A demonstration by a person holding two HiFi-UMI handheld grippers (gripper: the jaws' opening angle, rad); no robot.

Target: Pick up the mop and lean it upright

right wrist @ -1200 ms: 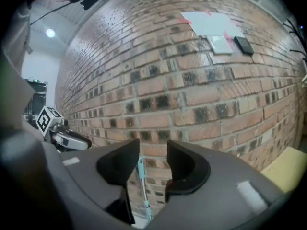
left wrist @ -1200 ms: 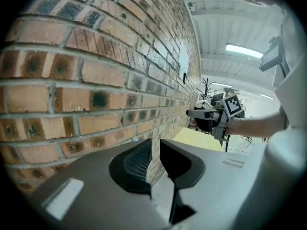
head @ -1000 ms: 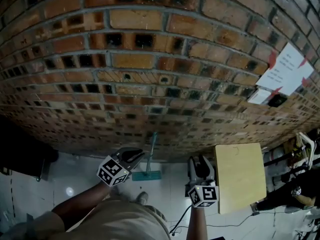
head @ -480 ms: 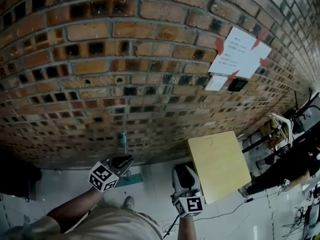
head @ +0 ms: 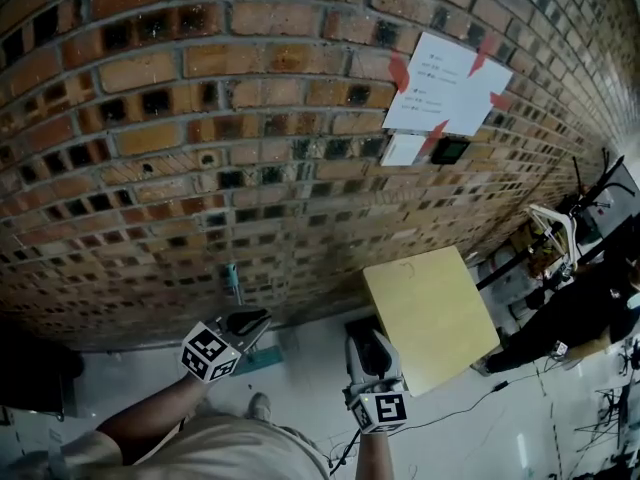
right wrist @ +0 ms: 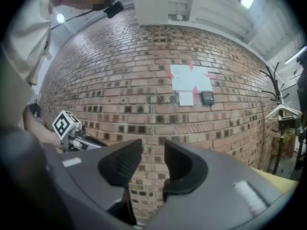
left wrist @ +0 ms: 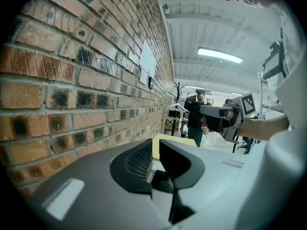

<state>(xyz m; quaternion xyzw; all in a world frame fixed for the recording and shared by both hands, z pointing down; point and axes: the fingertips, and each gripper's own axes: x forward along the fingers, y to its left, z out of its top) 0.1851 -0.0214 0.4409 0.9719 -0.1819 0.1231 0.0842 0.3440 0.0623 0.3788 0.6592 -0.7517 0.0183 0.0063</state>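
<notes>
Brickwork fills most of the head view, a brick wall [head: 250,118] running down to a pale floor [head: 300,408]. The mop [head: 232,280] stands at the foot of that wall, its teal handle rising against the bricks and its teal head [head: 260,361] on the floor just out from the wall's base. It looks already leaned upright, though whether the handle's tip truly bears on the bricks cannot be told. The left gripper [head: 252,322] hangs just off the wall, in front of the lower handle, with its jaws a little apart and nothing between them. The right gripper [head: 372,346] faces the wall further along, near a yellow tabletop [head: 430,318]. Its jaws have just been closing a little, yet they stand apart and empty. To finish well, I judge the lean needs checking. The head should sit flat and a little out from the wall, so the handle tips into the bricks and not sideways. If it wobbles, one gripper should take the handle mid-length and reset it gently.
</notes>
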